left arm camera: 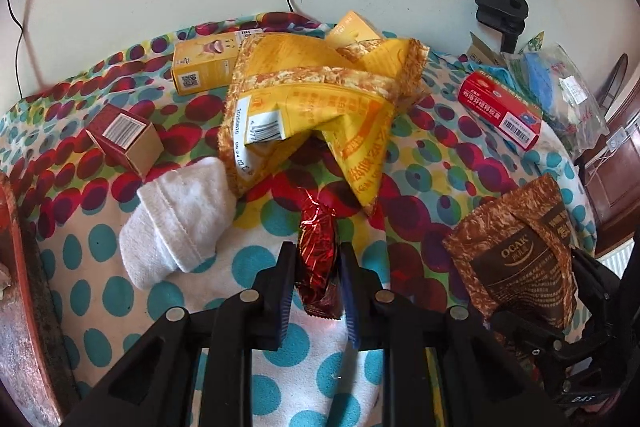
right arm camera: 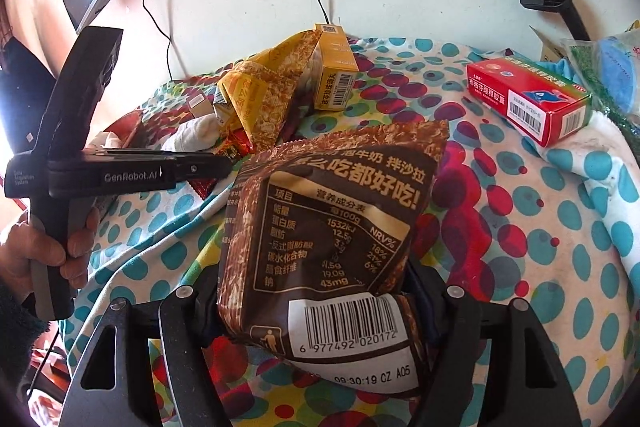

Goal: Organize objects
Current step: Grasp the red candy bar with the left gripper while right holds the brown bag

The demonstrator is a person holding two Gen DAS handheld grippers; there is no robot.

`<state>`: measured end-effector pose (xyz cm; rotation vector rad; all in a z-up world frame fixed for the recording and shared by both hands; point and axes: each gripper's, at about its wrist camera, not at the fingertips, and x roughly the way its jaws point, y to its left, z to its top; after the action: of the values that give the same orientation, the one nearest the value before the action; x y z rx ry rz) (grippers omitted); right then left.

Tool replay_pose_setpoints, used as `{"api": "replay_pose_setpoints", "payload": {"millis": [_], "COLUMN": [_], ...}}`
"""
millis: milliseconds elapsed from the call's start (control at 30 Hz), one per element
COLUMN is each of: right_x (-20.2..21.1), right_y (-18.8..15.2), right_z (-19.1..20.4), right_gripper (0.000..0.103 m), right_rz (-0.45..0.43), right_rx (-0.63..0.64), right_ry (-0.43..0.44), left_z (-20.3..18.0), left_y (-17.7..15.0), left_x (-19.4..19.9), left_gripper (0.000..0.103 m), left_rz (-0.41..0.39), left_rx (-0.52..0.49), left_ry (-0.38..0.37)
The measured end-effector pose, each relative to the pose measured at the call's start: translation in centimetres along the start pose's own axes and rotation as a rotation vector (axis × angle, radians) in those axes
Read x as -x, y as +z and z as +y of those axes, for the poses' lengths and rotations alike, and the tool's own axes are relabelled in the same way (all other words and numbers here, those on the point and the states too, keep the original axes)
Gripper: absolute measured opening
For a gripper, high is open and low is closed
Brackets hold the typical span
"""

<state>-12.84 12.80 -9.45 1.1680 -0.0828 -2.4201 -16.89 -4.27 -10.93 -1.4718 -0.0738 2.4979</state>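
Little of the organizing can be judged as done: things are scattered loose over the tabletop [left arm camera: 200, 291], which is covered by a dotted cloth, and no sorted group is seen.

The left gripper [left arm camera: 316, 267] is seen clamped on a red foil packet [left arm camera: 318, 259], held between its jaws near the front edge of the tabletop. The right gripper [right arm camera: 320, 307] is closed on a brown oat pouch [right arm camera: 332, 227], which is gripped at its lower end and stands up before the camera near the front right corner; the jaws themselves are mostly hidden behind the pouch.

Left to be dealt with, as far as can be shown: a crumpled yellow bag [left arm camera: 312, 99] lying near the middle, a yellow box [left arm camera: 204, 65] behind it toward the back edge, a second yellow box [right arm camera: 336, 71] propped against the bag, a small brown box [left arm camera: 126, 137] toward the left edge, a white rolled cloth [left arm camera: 176, 219] just beside that box, and a red medicine box [left arm camera: 502, 107] toward the right edge.

No bin, tray or basket is seen anywhere, so a destination cannot be told. A clear plastic bag [left arm camera: 560, 83] is found at the back right corner, with blue and green items inside; what they are cannot be made out. The yellow bag appears opened and slack; whether anything is left in it cannot be told.
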Motion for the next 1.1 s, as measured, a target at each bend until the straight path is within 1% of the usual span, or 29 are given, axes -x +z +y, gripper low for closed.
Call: {"api": "replay_pose_setpoints", "payload": {"millis": [133, 300, 400, 500, 533, 700, 800, 933, 1100], "right_x": [0.0, -0.2, -0.2, -0.2, -0.1, -0.3, -0.4, -0.4, -0.5], "right_y": [0.0, 0.0, 0.0, 0.0, 0.0, 0.0, 0.0, -0.1, -0.1], "right_z": [-0.1, -0.1, -0.2, -0.2, -0.2, -0.2, -0.2, -0.1, -0.1], "right_gripper": [0.07, 0.07, 0.07, 0.07, 0.07, 0.07, 0.07, 0.07, 0.07], "right_rz": [0.001, 0.004, 0.004, 0.005, 0.005, 0.007, 0.009, 0.009, 0.009], "right_rx": [-0.003, -0.006, -0.008, -0.006, -0.007, -0.007, -0.007, -0.004, -0.001], "right_ry": [0.002, 0.003, 0.004, 0.001, 0.002, -0.001, -0.002, -0.009, -0.017], "left_z": [-0.1, -1.1, -0.9, -0.6, -0.7, -0.4, 0.1, 1.4, 3.9], "left_y": [0.1, -0.1, -0.1, -0.1, -0.2, -0.6, -0.9, -1.5, -2.7], "left_x": [-0.5, -0.7, -0.7, -0.7, -0.5, 0.6, 1.6, 3.5, 5.9], "left_gripper": [0.024, 0.025, 0.022, 0.022, 0.022, 0.022, 0.022, 0.022, 0.022], "left_rz": [0.019, -0.006, -0.017, -0.013, -0.017, -0.025, -0.037, -0.054, -0.07], "left_rx": [0.013, -0.026, -0.016, 0.002, -0.003, -0.002, 0.005, 0.021, 0.058], "left_ry": [0.017, 0.061, 0.057, 0.039, 0.047, 0.043, 0.054, 0.071, 0.097]}}
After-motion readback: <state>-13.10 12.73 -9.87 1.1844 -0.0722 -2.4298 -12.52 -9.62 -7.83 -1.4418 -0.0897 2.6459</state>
